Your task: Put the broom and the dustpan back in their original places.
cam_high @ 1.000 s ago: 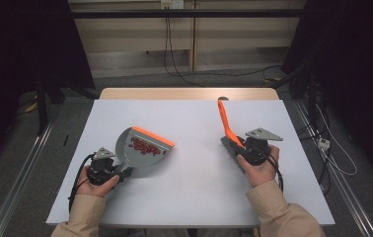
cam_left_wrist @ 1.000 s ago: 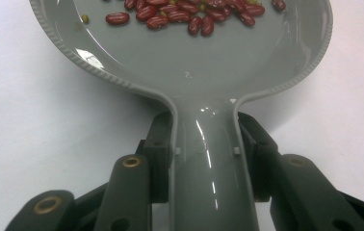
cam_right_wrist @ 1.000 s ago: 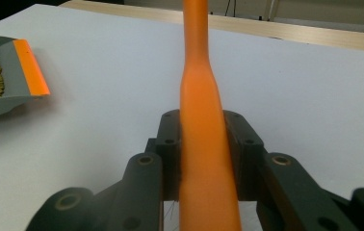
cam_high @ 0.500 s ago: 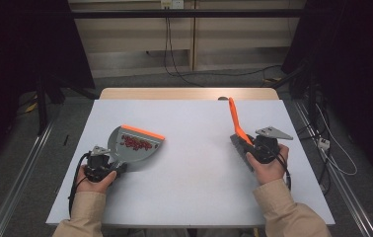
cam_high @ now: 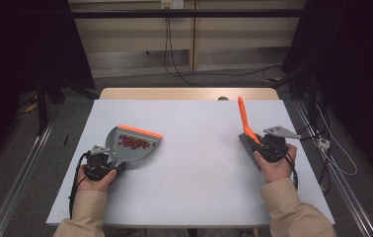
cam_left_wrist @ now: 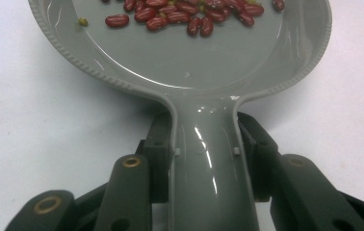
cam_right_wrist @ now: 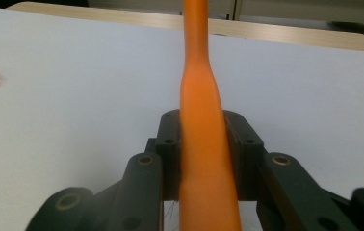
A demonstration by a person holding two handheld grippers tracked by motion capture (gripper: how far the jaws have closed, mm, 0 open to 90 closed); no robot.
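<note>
A grey dustpan point(cam_high: 131, 143) with an orange front lip lies on the white table at the left, with several red beans point(cam_high: 135, 143) in it. My left gripper point(cam_high: 106, 162) is shut on its handle; in the left gripper view the handle point(cam_left_wrist: 208, 159) runs between the jaws and the beans point(cam_left_wrist: 189, 14) lie at the far end of the pan. At the right, my right gripper point(cam_high: 264, 144) is shut on a brush with an orange handle point(cam_high: 243, 118) and dark bristles point(cam_high: 248, 148). The orange handle point(cam_right_wrist: 200, 120) stands between the jaws in the right gripper view.
The white table point(cam_high: 194, 168) has a wooden strip point(cam_high: 184, 94) along its far edge. Cables point(cam_high: 322, 148) trail off the table's right side. Metal rails point(cam_high: 17, 177) run on the floor at both sides.
Both hands have moved outward and toward the near edge: the dustpan with the beans went left, the brush went right. Both grips stayed shut.
</note>
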